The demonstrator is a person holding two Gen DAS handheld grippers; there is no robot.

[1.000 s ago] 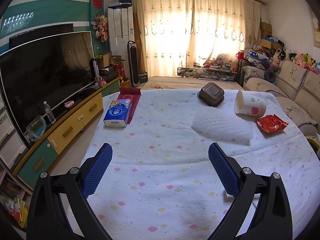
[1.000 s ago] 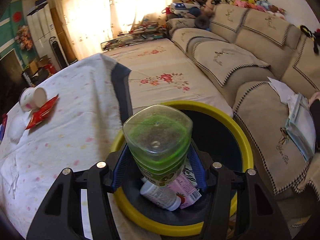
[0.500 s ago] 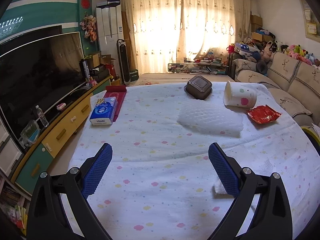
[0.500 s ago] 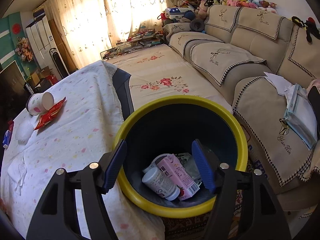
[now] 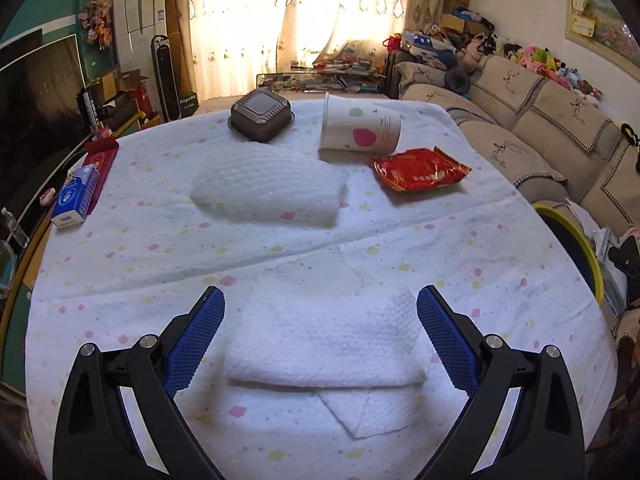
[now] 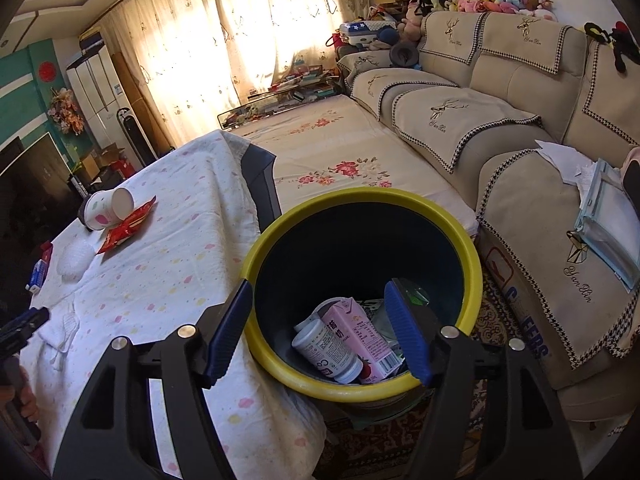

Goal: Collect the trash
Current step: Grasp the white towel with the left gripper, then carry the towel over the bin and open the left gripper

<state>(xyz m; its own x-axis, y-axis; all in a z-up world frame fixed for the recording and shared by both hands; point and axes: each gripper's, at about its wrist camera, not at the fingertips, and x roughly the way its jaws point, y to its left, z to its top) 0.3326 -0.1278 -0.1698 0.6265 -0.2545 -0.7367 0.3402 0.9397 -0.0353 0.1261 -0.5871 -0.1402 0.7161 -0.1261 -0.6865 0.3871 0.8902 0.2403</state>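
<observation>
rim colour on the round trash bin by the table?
Yellow rim on a dark navy round trash bin, clearest in the right wrist view.

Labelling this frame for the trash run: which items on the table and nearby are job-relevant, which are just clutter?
Job:
- folded paper towel between the open left gripper
- tipped paper cup
- red wrapper
- white foam netting
- yellow-rimmed bin under the open right gripper

Lying about:
- tissue pack
- brown box
- TV
- sofa

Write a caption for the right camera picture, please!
Open right tool above the yellow bin, bottle and carton inside.
</observation>
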